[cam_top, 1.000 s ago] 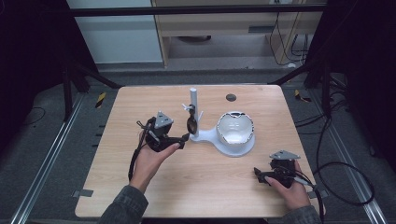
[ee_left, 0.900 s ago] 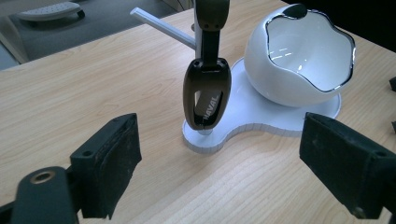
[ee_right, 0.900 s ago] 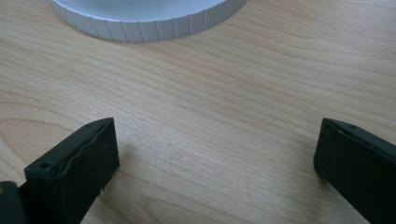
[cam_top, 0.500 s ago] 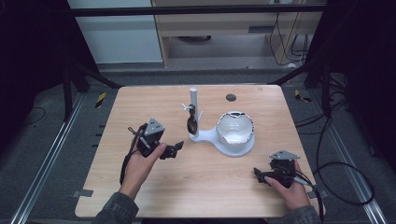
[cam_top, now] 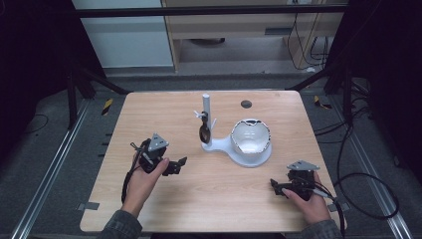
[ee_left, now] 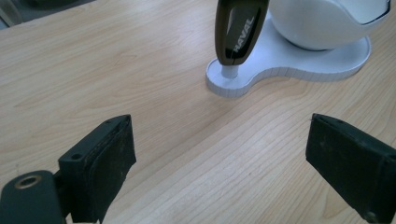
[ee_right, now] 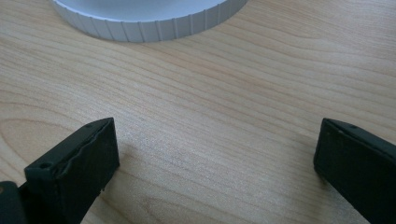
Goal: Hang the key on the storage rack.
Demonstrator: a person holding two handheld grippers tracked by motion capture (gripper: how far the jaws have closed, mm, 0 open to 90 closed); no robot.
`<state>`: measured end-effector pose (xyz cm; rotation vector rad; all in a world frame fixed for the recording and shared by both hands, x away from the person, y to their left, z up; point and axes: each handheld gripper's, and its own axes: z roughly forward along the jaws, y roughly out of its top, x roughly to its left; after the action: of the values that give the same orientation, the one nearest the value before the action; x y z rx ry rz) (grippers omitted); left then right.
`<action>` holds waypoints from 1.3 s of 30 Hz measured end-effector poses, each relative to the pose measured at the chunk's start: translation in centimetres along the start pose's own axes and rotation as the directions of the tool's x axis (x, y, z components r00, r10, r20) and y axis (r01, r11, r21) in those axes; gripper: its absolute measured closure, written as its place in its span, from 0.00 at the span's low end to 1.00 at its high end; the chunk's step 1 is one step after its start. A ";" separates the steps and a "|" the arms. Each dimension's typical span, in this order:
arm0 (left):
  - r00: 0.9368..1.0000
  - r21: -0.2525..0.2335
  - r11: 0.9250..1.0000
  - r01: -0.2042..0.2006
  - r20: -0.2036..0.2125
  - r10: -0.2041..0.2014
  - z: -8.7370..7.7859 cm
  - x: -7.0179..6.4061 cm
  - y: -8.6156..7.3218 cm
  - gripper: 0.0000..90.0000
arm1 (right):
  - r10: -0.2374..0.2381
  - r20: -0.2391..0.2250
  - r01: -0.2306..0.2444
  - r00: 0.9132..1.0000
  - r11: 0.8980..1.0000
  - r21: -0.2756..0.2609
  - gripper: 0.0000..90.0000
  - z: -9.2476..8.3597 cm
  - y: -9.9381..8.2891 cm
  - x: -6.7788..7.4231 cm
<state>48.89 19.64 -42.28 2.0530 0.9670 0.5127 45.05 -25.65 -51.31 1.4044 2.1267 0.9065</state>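
Clearly, both tongs, left (cam_top: 181,162) and right (cam_top: 275,186), are held wide open and empty. If the key (ee_left: 238,28) is approached carelessly, the stand (cam_top: 239,152) could be knocked over.

The wooden table (cam_top: 164,107) had a small dark round spot (cam_top: 246,104) near its far edge. On the grey floor (cam_top: 50,164) left of the table ran metal rails (cam_top: 55,172), and a yellow-black striped piece (cam_top: 107,106) lay near the table's far left corner. A second striped piece (cam_top: 320,102) lay at the right. Black cables (cam_top: 366,191) curled on the floor there. Behind the table stood a light wooden cabinet (cam_top: 249,22).
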 end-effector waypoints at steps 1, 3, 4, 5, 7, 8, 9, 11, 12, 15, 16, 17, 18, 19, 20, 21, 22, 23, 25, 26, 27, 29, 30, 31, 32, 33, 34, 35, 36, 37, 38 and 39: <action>1.000 0.006 1.000 0.001 -0.004 -0.001 0.0 0.1 -0.2 0.09 | 0.000 0.000 0.000 1.000 1.000 0.000 0.01 0.0 0.0 0.0; 1.000 0.015 1.000 0.008 -0.007 -0.008 0.0 0.3 -0.5 0.09 | 0.000 0.000 0.000 1.000 1.000 0.000 0.01 0.0 0.0 0.0; 1.000 0.023 1.000 0.006 -0.010 -0.005 0.0 0.4 -0.6 0.09 | 0.000 0.000 0.000 1.000 1.000 0.000 0.01 0.0 0.0 0.0; 1.000 0.029 1.000 0.006 -0.016 -0.005 0.0 0.5 -0.8 0.09 | 0.000 0.000 0.000 1.000 1.000 0.000 0.01 0.0 0.0 0.0; 1.000 0.036 0.999 0.010 -0.021 -0.010 0.0 0.6 -1.1 0.09 | 0.000 0.000 0.000 1.000 1.000 0.000 0.00 0.0 0.0 0.0; 1.000 0.046 0.999 0.004 -0.024 -0.003 0.0 0.7 -1.4 0.09 | 0.000 0.000 0.000 1.000 1.000 0.000 0.00 0.0 0.0 0.0; 1.000 0.049 0.999 0.005 -0.028 -0.004 0.1 0.8 -1.5 0.09 | 0.000 0.000 0.000 1.000 1.000 0.000 0.00 0.0 0.0 0.0; 0.999 0.069 0.998 -0.002 -0.040 0.005 0.1 1.0 -2.0 0.09 | 0.000 0.000 0.000 1.000 1.000 0.000 0.01 0.0 0.0 0.0; 0.999 0.075 0.997 -0.001 -0.040 0.004 0.2 1.0 -2.2 0.09 | 0.000 0.000 0.000 1.000 1.000 0.000 0.00 0.0 0.0 0.0; 0.998 0.101 0.995 -0.009 -0.057 0.014 0.2 1.3 -2.8 0.09 | 0.000 0.000 0.000 1.000 1.000 0.000 0.01 0.0 0.0 0.0; 0.998 0.108 0.994 -0.010 -0.063 0.017 0.2 1.4 -3.0 0.09 | 0.000 0.000 0.000 1.000 1.000 0.000 0.00 0.0 0.0 0.0; 0.998 0.117 0.993 -0.009 -0.065 0.017 0.2 1.5 -3.2 0.09 | -0.002 0.001 0.002 1.000 1.000 -0.001 0.01 0.0 0.0 0.0; 0.998 0.122 0.993 -0.005 -0.065 0.013 0.2 1.6 -3.4 0.09 | -0.001 0.000 0.001 1.000 1.000 0.000 0.01 0.0 0.0 0.0; 0.998 0.129 0.992 -0.005 -0.069 0.014 0.2 1.7 -3.6 0.09 | -0.001 0.001 0.001 1.000 1.000 -0.001 0.01 0.0 0.0 0.0; 0.997 0.132 0.991 0.001 -0.074 0.009 0.2 1.8 -3.8 0.09 | -0.001 0.000 0.001 1.000 1.000 0.000 0.01 0.0 0.0 0.0; 0.997 0.140 0.990 0.001 -0.077 0.010 0.2 1.9 -3.9 0.09 | -0.002 0.001 0.002 1.000 1.000 -0.001 0.01 0.0 0.0 0.0; 0.997 0.145 0.989 0.005 -0.078 0.006 0.2 2.0 -4.1 0.09 | -0.002 0.001 0.002 1.000 1.000 -0.001 0.00 0.0 0.0 0.0; 0.997 0.149 0.989 0.009 -0.080 0.003 0.2 2.2 -4.3 0.09 | -0.001 0.001 0.001 1.000 1.000 -0.001 0.01 0.0 0.0 0.0; 0.996 0.158 0.987 0.013 -0.088 0.001 0.2 2.4 -4.5 0.09 | -0.001 0.001 0.001 1.000 1.000 -0.001 0.01 0.0 0.0 0.0; 0.996 0.163 0.987 0.015 -0.093 0.001 0.2 2.6 -4.6 0.09 | -0.002 0.001 0.002 1.000 1.000 -0.001 0.01 0.0 0.0 0.0; 0.995 0.167 0.986 0.015 -0.097 0.001 0.2 2.7 -4.7 0.09 | -0.002 0.001 0.002 1.000 1.000 -0.001 0.01 0.0 0.0 0.0; 0.994 0.187 0.982 0.020 -0.110 0.001 0.2 3.0 -5.1 0.09 | -0.002 0.001 0.002 1.000 1.000 -0.001 0.01 0.0 0.0 0.0; 0.993 0.191 0.981 0.026 -0.116 -0.004 0.2 3.2 -5.4 0.09 | -0.002 0.001 0.002 1.000 1.000 -0.001 0.01 0.0 0.0 0.0; 0.993 0.195 0.980 0.035 -0.119 -0.012 0.3 3.5 -5.6 0.09 | -0.002 0.001 0.002 1.000 1.000 -0.001 0.01 0.0 0.0 0.0; 0.992 0.198 0.979 0.041 -0.122 -0.017 0.3 3.7 -5.9 0.09 | -0.002 0.001 0.002 1.000 1.000 -0.001 0.01 0.0 0.0 0.0; 0.992 0.203 0.978 0.049 -0.126 -0.024 0.3 3.9 -6.1 0.09 | -0.002 0.001 0.002 1.000 1.000 -0.001 0.01 0.0 0.0 0.0; 0.991 0.207 0.977 0.058 -0.131 -0.031 0.2 4.1 -6.4 0.09 | -0.002 0.001 0.002 1.000 1.000 -0.001 0.01 0.0 0.0 0.0; 0.990 0.209 0.976 0.067 -0.134 -0.039 0.2 4.3 -6.7 0.09 | -0.001 0.000 0.001 1.000 1.000 -0.001 0.01 0.0 0.0 0.0; 0.990 0.208 0.975 0.075 -0.136 -0.047 0.2 4.5 -7.0 0.08 | -0.001 0.000 0.001 1.000 1.000 0.000 0.01 0.0 0.0 0.0; 0.989 0.206 0.975 0.086 -0.139 -0.058 0.2 4.7 -7.3 0.08 | -0.001 0.000 0.001 1.000 1.000 0.000 0.01 0.0 0.0 0.0; 0.988 0.206 0.974 0.090 -0.141 -0.061 0.2 4.9 -7.4 0.08 | -0.002 0.001 0.002 1.000 1.000 -0.001 0.00 0.0 0.0 0.0; 0.987 0.201 0.975 0.099 -0.145 -0.070 0.2 5.1 -7.7 0.08 | -0.002 0.001 0.002 1.000 1.000 -0.001 0.01 0.0 0.0 0.0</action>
<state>48.69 26.51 -48.42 2.1712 1.2301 0.5322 45.04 -25.63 -51.32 1.4018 2.1263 0.9064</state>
